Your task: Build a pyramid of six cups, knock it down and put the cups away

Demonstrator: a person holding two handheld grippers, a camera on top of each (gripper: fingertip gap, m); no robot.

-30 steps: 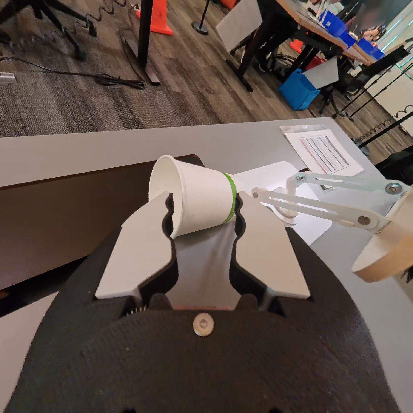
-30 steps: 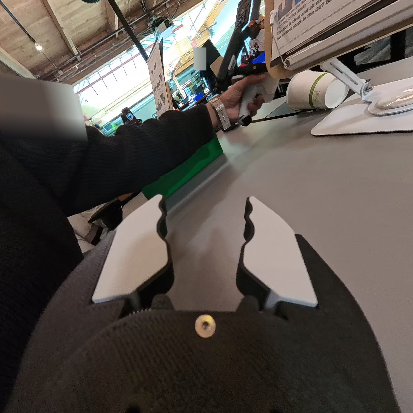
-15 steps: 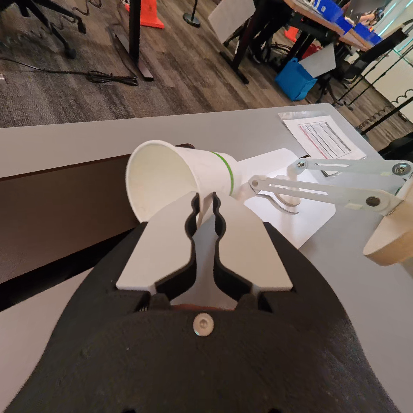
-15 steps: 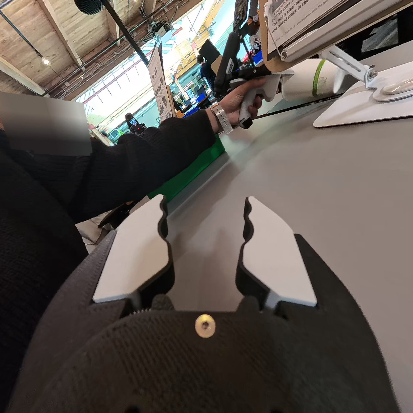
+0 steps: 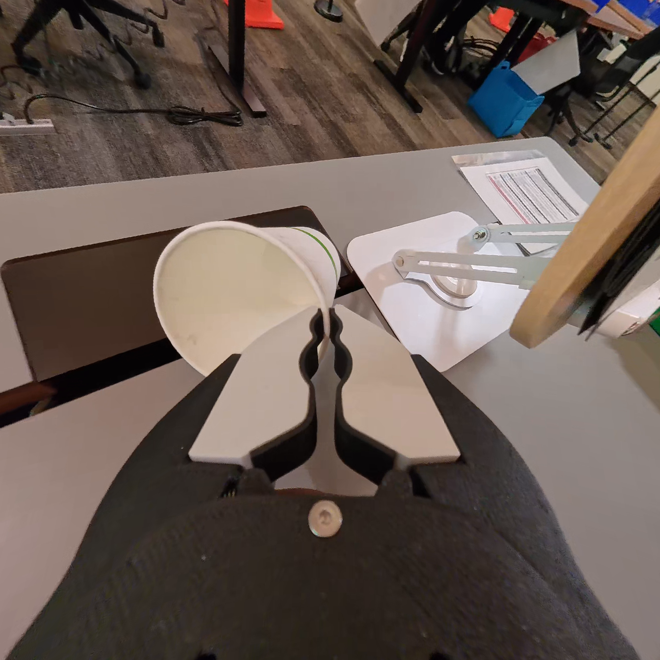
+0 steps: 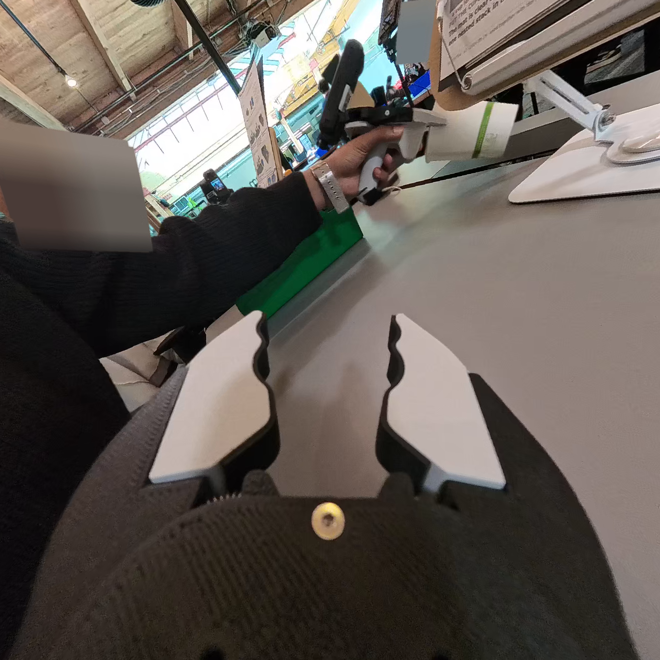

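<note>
Left gripper: the left gripper (image 5: 325, 318) has its 2 fingers pinched together on the rim wall of a white paper cup (image 5: 228, 285), 1 finger inside and 1 outside.
Cup: it has a green band near its base and is held on its side, lifted off the grey table (image 5: 535, 410), mouth turned toward the camera, above the near edge of a dark brown mat (image 5: 82, 296).
Beside it: just to the right sits a white stand base (image 5: 421, 321) with slotted arms, carrying a tan board (image 5: 589, 243); a printed sheet (image 5: 521, 189) lies beyond.
Right gripper: the right gripper (image 6: 328, 328) is spread apart with nothing between its fingers, low over bare table, well away from the cup.
Farther off: a hand (image 6: 360, 160) in a black sleeve holds the other gripper's handle; a green bin (image 6: 303, 260) sits at the table edge.
</note>
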